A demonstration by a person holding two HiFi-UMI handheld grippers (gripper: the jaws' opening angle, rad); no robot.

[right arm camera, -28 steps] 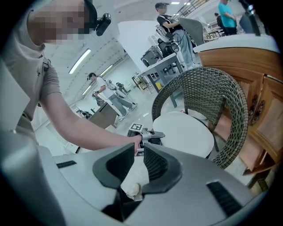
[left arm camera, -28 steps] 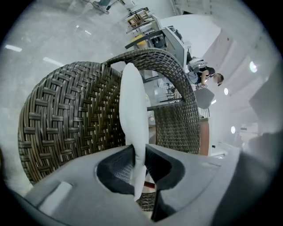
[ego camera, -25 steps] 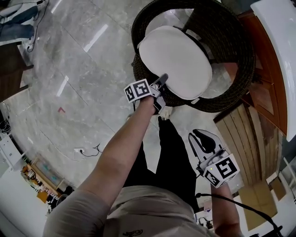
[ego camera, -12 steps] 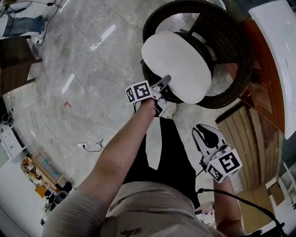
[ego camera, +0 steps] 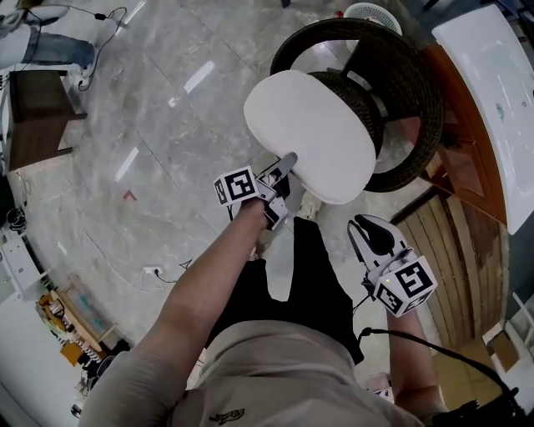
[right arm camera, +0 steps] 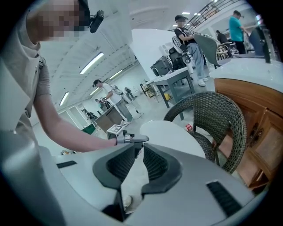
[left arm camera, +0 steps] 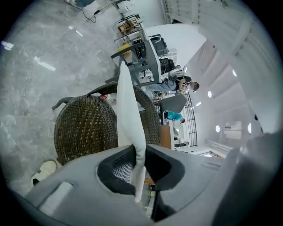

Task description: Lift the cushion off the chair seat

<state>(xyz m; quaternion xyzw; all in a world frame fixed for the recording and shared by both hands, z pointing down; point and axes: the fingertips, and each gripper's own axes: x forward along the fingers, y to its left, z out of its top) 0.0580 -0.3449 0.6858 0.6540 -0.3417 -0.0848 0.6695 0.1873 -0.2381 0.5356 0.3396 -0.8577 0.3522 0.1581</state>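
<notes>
The cushion (ego camera: 313,125), white and oval, hangs tilted over the front of the wicker chair (ego camera: 409,100). Your left gripper (ego camera: 284,165) has it by the rim at the cushion's 7 o'clock. In the left gripper view its fingers (left arm camera: 112,170) are pressed onto that thin edge, and the cushion stands edge-on between them with the woven chair behind it. Whether the far rim touches the seat, you cannot tell.

Your right gripper (ego camera: 373,238) is at 5 o'clock from the cushion, well apart from it. Its fingertips are drawn together and nothing is held.

At 3 o'clock of the chair, just beside it, stands a wooden cabinet (ego camera: 467,167) under a white top (ego camera: 492,75). At 12 o'clock of the chair is a white slatted basket (ego camera: 372,12).

The grey marble floor (ego camera: 167,142) lies at 9 o'clock, with a small red mark (ego camera: 129,195), a loose cable (ego camera: 167,268) and, farther off, a dark wooden desk (ego camera: 33,108). A pale shoe (left arm camera: 44,170) lies by the chair's foot.

Each marker cube (ego camera: 236,185) shows only black-and-white squares. The print on your shirt (ego camera: 224,415) is too small to read.
</notes>
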